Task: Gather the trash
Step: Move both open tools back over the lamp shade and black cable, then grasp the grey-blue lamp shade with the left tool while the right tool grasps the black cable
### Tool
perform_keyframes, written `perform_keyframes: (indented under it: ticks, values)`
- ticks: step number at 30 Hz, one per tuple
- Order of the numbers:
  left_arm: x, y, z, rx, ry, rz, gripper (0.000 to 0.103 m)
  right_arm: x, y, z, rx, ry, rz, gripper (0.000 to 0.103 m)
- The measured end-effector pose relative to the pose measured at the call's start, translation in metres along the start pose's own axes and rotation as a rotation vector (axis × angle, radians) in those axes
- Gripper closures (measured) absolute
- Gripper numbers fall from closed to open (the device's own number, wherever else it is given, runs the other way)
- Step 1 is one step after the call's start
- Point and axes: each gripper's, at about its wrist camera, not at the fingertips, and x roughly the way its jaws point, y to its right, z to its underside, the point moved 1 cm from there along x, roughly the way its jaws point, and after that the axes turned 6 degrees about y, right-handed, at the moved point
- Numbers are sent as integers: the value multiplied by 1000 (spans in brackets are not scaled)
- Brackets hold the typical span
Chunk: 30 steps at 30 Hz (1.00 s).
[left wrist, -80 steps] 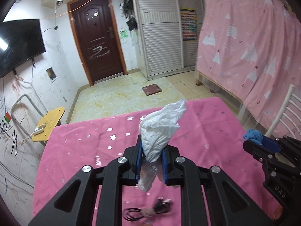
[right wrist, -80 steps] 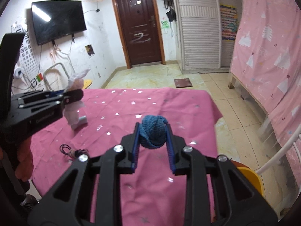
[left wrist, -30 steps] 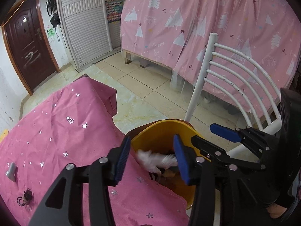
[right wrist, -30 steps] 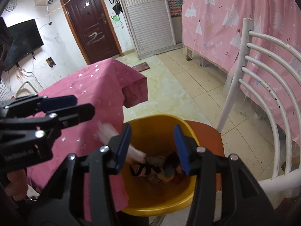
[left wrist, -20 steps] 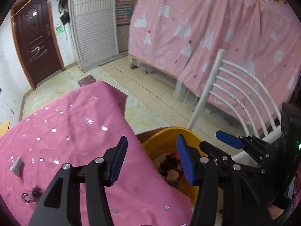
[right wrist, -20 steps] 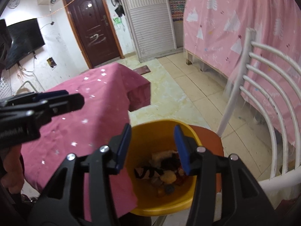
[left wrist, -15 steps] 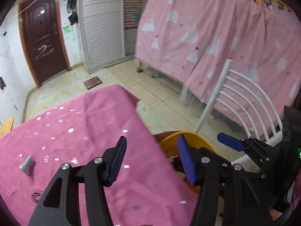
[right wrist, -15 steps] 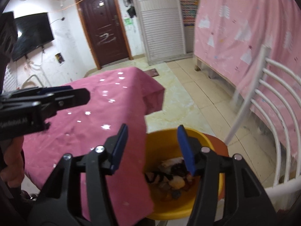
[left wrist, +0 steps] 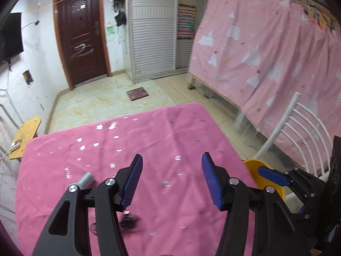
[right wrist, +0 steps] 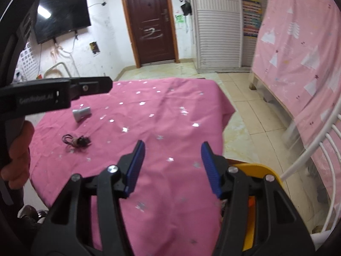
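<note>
Both my grippers have swung away from the yellow plastic bin (right wrist: 259, 168), where the white tissue and blue knit ball went, back over the pink star-print tabletop (left wrist: 170, 132). My left gripper (left wrist: 170, 181) and right gripper (right wrist: 171, 167), angled downward, have just been opening, fingers apart and empty. A small grey plastic piece (right wrist: 82, 113) and a black tangled cord (right wrist: 76, 141) lie near the tabletop's left edge.
</note>
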Motion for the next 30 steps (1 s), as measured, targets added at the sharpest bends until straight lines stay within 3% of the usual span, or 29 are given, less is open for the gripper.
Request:
perform_keyframes:
  ticks: [2, 16, 30]
  values:
    - [1, -13, 1, -3, -1, -18, 51, 6, -9, -3, -11, -7, -20, 43]
    - [20, -119, 18, -50, -88, -163, 48, 43, -79, -8, -111, -69, -139, 36]
    - [52, -156, 47, -73, -182, -127, 37, 67, -141, -6, -205, -136, -247, 30]
